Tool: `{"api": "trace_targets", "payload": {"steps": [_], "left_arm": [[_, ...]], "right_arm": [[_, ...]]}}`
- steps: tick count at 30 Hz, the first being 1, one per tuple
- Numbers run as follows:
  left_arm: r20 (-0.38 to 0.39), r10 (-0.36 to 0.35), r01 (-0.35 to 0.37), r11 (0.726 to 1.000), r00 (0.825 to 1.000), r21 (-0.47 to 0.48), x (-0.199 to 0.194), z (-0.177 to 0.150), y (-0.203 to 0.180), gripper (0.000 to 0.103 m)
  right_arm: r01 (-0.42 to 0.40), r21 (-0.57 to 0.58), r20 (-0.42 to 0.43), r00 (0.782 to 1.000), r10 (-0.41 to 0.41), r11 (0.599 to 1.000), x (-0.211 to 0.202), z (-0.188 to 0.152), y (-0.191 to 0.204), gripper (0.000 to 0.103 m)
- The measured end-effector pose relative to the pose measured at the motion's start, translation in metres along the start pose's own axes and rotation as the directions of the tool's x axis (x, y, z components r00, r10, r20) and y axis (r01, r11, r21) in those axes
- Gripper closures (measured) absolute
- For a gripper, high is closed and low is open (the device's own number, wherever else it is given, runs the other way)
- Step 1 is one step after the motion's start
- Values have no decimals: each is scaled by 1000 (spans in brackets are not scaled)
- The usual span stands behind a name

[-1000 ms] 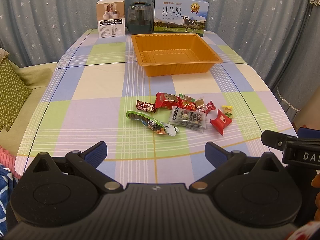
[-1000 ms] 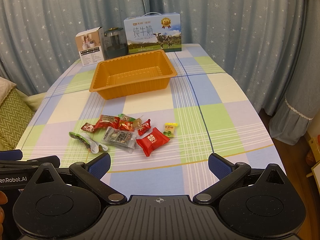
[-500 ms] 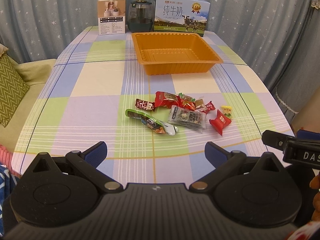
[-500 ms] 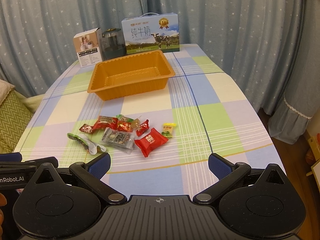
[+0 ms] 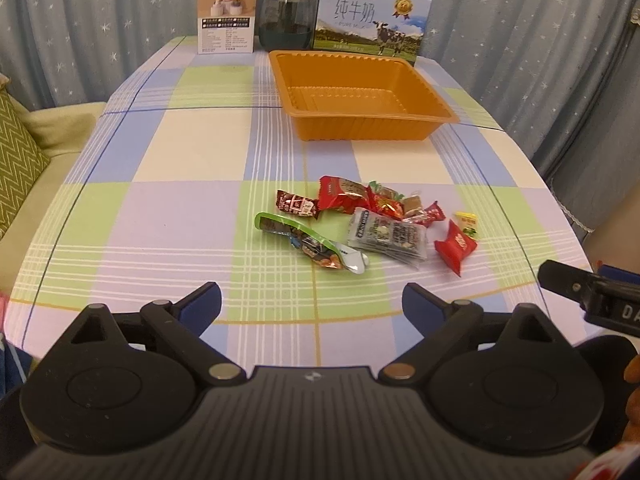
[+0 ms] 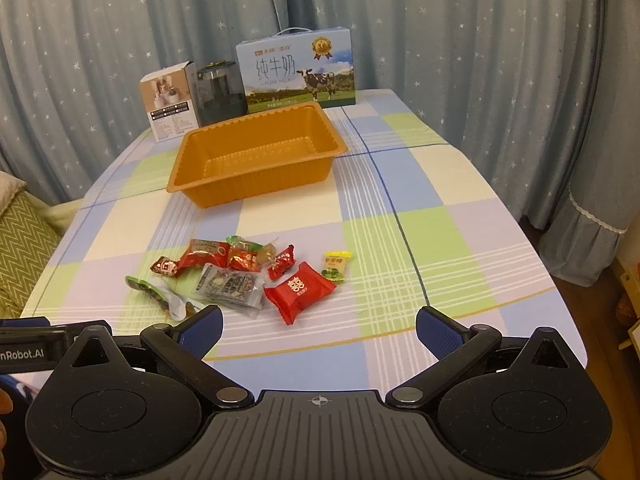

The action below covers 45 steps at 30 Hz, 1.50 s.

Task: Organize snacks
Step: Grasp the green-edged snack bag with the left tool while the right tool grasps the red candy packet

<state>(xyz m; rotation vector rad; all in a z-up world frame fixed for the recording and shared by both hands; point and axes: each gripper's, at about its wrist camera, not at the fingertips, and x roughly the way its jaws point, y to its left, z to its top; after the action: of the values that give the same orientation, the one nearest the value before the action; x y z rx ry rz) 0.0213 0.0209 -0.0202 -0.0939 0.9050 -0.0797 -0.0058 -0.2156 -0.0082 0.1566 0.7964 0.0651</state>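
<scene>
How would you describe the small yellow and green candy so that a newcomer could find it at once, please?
Start at the orange tray on the checked tablecloth; the snack pile lies nearer the camera. At the pile's right edge, just beyond the red packet, lies the small yellow and green candy, the only yellow wrapper, apart from the rest.

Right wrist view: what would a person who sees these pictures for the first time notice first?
Most likely the orange tray, empty, standing toward the far end of the checked table. Next, the small heap of snacks lying loose on the cloth nearer the camera, with a red packet at its right edge. Behind the tray stands a blue milk box with a cow on it.
</scene>
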Motion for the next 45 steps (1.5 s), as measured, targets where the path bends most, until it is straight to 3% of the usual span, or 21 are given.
{"api": "trace_targets", "payload": {"steps": [6, 9, 12, 21, 27, 34, 37, 45], "left_arm": [[-18, -10, 9, 998, 1000, -65, 30, 9, 11, 17], [-24, -14, 12, 995, 1000, -101, 46, 13, 15, 21], [-27, -16, 13, 991, 1000, -133, 61, 16, 17, 24], [-48, -41, 30, 977, 998, -211, 97, 20, 24, 52], [-57, -40, 26, 976, 998, -217, 111, 25, 24, 53], [-61, -38, 26, 982, 997, -189, 119, 26, 22, 55], [-65, -52, 40, 983, 996, -177, 120, 27, 19, 66], [-64, -36, 30, 995, 997, -95, 114, 24, 12, 71]], "right_arm": [[-8, 0, -4, 1000, 8, 1000, 21, 4, -1, 2], [-16, 6, -22, 1000, 17, 1000, 37, 7, -2, 15], [-11, 21, -31, 999, 12, 1000, 53, 9, -3, 17], [-58, 135, -67, 995, 68, 989, 100, 16, -9, 33], [-18, 209, -102, 994, 40, 978, 128, 18, -7, 38], [24, 119, -130, 991, -9, 993, 142, 11, 0, 56], [32, 96, -142, 990, -18, 995, 144, 7, 1, 68], [47, 48, -136, 990, -40, 998, 140, 3, 2, 74]]}}
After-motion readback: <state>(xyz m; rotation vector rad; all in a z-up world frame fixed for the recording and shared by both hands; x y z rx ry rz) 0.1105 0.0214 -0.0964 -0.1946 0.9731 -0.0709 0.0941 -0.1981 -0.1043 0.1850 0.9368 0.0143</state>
